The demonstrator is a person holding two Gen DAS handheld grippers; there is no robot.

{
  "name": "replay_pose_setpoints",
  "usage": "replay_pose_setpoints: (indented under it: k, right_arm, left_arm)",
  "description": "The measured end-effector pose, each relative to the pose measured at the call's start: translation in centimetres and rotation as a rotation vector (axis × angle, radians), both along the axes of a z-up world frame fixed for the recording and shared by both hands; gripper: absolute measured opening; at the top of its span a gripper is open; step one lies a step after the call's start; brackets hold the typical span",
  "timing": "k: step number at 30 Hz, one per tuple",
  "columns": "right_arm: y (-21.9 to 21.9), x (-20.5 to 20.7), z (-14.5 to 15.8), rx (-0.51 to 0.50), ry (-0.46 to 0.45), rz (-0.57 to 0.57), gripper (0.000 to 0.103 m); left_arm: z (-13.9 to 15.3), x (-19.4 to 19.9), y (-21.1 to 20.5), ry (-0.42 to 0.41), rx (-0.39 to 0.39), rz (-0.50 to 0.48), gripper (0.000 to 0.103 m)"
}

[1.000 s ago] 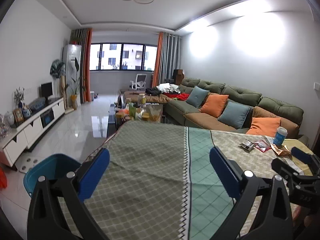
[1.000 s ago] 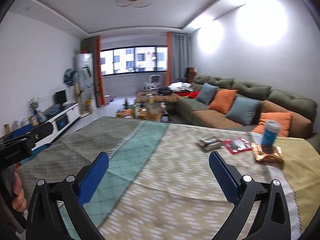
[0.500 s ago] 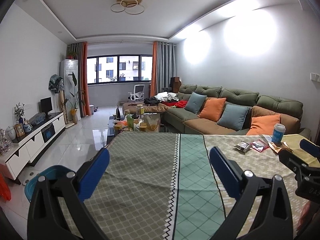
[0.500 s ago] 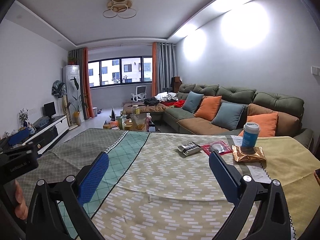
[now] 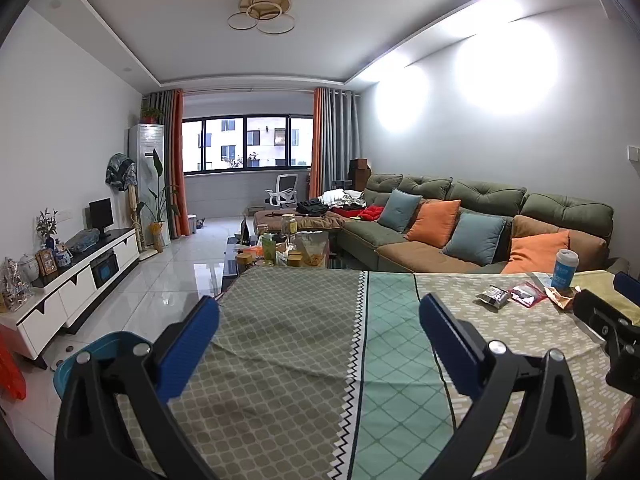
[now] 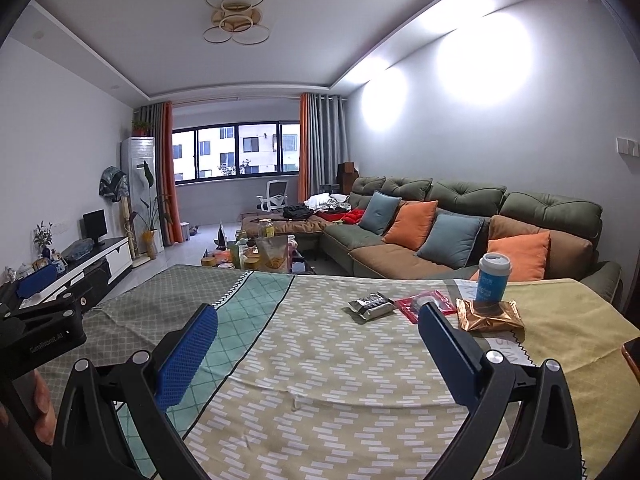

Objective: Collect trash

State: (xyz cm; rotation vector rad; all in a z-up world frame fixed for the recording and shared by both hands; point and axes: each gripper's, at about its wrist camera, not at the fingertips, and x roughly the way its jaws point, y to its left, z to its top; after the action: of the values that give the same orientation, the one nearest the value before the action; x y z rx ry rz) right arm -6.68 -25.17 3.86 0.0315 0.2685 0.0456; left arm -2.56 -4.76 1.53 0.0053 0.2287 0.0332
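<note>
Both jaw pairs are held wide open and empty, and since the silver wrapper (image 6: 370, 306), red packet (image 6: 426, 304) and gold wrapper (image 6: 489, 315) lie ahead of the right gripper (image 6: 318, 354), a low, flat approach is advised.

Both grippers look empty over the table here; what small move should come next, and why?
Probably ease the right gripper forward toward the silver wrapper, the nearest piece of trash. Its jaws are open and empty, and the wrapper lies flat on the tablecloth, apart from the red packet and the cup.
</note>
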Motion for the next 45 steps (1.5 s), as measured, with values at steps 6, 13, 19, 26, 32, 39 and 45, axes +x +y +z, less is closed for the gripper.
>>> replay_pose_setpoints:
  k: [6, 13, 19, 26, 32, 39, 45]
  right_arm:
    - [0.09, 0.00, 0.06, 0.001, -0.003, -0.006, 0.100]
    - [-0.11, 0.05, -0.01, 0.003, 0.001, -0.012, 0.100]
    - [-0.10, 0.02, -0.03, 0.002, -0.002, -0.011, 0.100]
    - [-0.09, -0.06, -0.02, 0.002, -0.002, -0.012, 0.100]
    - [-0.11, -0.02, -0.09, 0.002, -0.002, -0.013, 0.100]
    - [-0.15, -0.01, -0.09, 0.002, -0.004, -0.012, 0.100]
    - [-0.20, -0.03, -0.10, 0.004, -0.006, -0.011, 0.100]
  left_arm:
    - [-0.05, -0.04, 0.02, -0.007, 0.004, 0.008, 0.100]
    - [-0.03, 0.02, 0.15, -0.006, 0.005, 0.010, 0.100]
    - [-0.05, 0.16, 0.28, -0.005, 0.002, 0.011, 0.100]
    - [-0.14, 0.23, 0.17, -0.007, 0.002, 0.013, 0.100]
    - [-0.14, 0.33, 0.15, -0.008, 0.000, 0.014, 0.100]
    - [-0.14, 0.36, 0.12, -0.014, 0.002, 0.018, 0.100]
    - [-0.19, 0.39, 0.08, -0.013, 0.003, 0.019, 0.100]
